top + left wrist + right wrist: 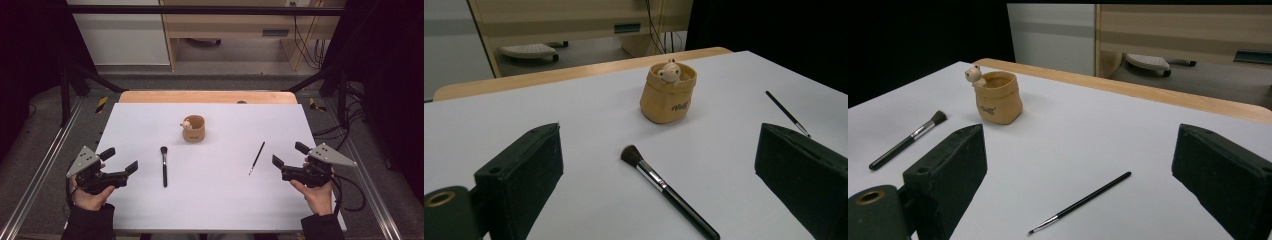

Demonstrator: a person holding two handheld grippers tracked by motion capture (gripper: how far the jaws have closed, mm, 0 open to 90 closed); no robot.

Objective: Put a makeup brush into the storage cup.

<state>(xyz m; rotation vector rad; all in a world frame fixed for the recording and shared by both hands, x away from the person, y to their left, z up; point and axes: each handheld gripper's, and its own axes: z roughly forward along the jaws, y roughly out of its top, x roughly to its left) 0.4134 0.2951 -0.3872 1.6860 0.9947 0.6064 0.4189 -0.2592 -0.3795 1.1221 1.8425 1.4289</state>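
A tan sack-shaped pot point(194, 128) with a small animal figure on its rim stands upright near the middle of the white table point(220, 200). To its left lies a black-handled makeup brush point(164, 167) with a dark bristle head. A thin black fine-tipped brush point(257, 158) lies to the pot's right. My left gripper point(120, 160) rests at the table's left edge, jaws open and empty, facing the pot point(668, 92) and the makeup brush point(667, 190). My right gripper point(286, 155) stands open and empty at the right, with the thin brush point(1081, 202) lying between its jaws' lines of sight.
The wooden table edge point(207, 96) runs along the far side. Beyond it stand a wooden desk point(235, 25) and hanging cables point(312, 45). Black frame rails point(75, 80) flank the table on both sides.
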